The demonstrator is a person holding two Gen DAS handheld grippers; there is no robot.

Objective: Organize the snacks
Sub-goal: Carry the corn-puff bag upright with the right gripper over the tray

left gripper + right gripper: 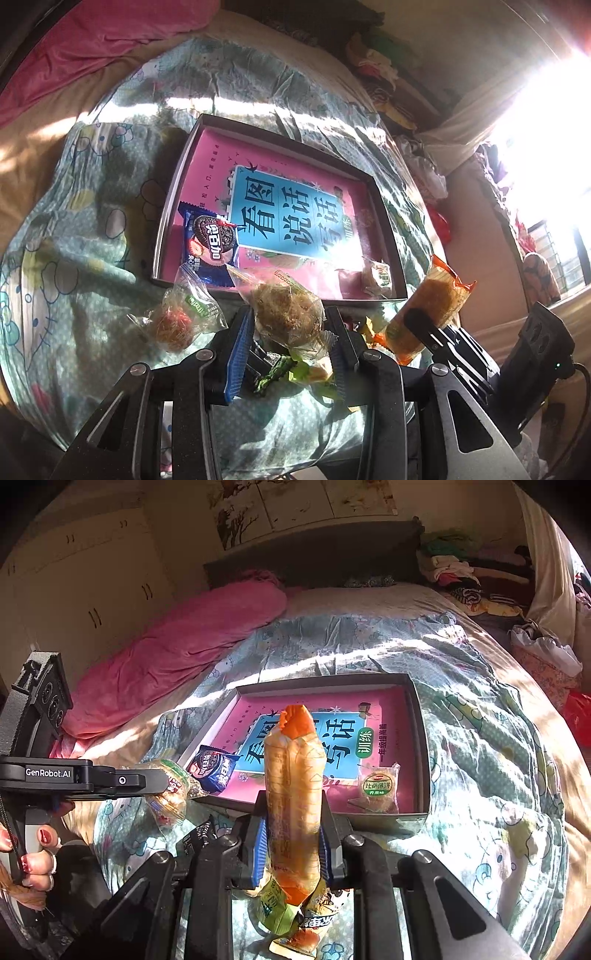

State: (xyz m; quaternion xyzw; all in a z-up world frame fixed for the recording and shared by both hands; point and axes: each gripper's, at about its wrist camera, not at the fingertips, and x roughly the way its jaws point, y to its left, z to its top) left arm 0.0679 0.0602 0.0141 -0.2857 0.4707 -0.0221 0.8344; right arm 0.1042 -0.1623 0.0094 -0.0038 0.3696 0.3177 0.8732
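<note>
My left gripper [288, 325] is shut on a clear-wrapped floss bun [286, 314], held above the bed's near edge. My right gripper [293, 812] is shut on a long orange-ended snack pack [293, 786], upright in front of the box; it also shows as the orange pack [428, 310] in the left wrist view. The shallow dark box [421, 738] holds a pink and blue book [295, 206], an Oreo pack [210, 247] at its near left and a round pastry pack [380, 786] at its near right. Another clear-wrapped snack [177, 321] lies on the quilt left of my left gripper.
Several more wrapped snacks [291, 912] lie on the patterned quilt [480, 775] under my right gripper. A hand with red nails [37, 849] grips the left tool. A pink blanket [177, 653] lies far left, clothes [454, 572] far right. Window glare [546, 129] whitens the right.
</note>
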